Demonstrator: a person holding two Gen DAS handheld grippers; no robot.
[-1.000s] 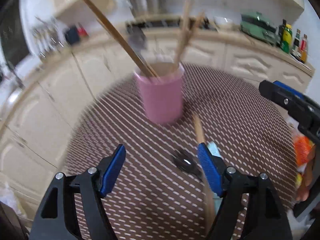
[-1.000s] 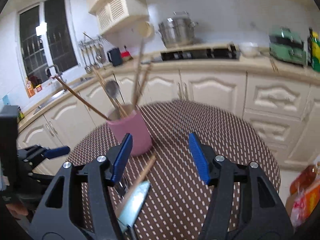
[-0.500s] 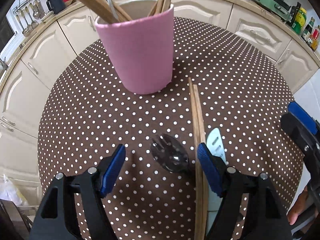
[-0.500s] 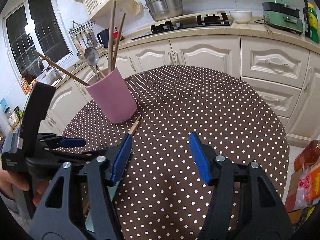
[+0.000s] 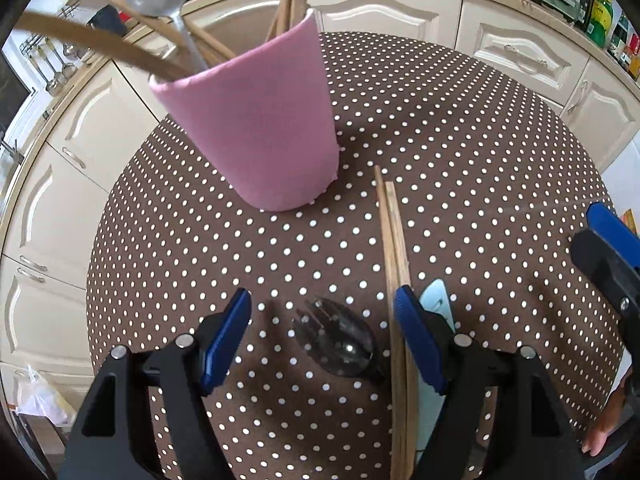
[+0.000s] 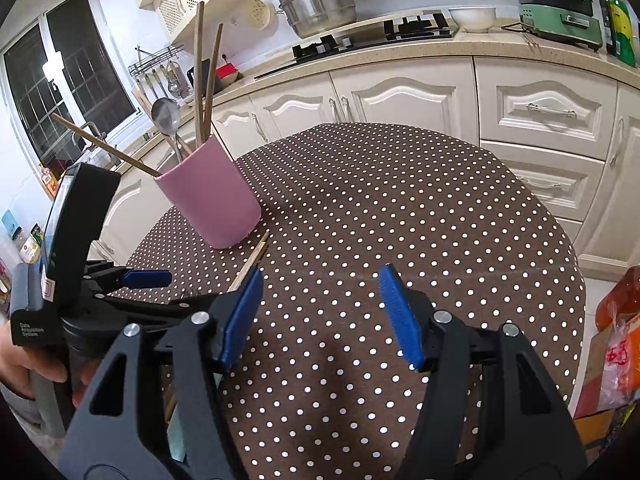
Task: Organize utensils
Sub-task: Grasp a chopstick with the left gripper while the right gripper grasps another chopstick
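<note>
Left claw (image 5: 322,322) partly hiding chopsticks (image 5: 394,248)

Cloth: brown with white dots (image 6: 400,208), covering the round bench.
Cabinets: cream doors with raised panels (image 6: 404,100), beyond the bench's far edge.
Hob: black (image 6: 376,32), set in the worktop above the cabinets.
Pot: stacked steel steamer (image 6: 318,0) standing on the hob.
Bowl: white (image 6: 472,19), just right of the hob.
Appliance: green (image 6: 556,4), on the worktop, right of the bowl.
Bottle: dark, yellow label (image 6: 618,24), beside the green appliance.
Window: dark panes (image 6: 68,80), far left.
Bag: orange (image 6: 618,344), off the bench's right edge.
</note>
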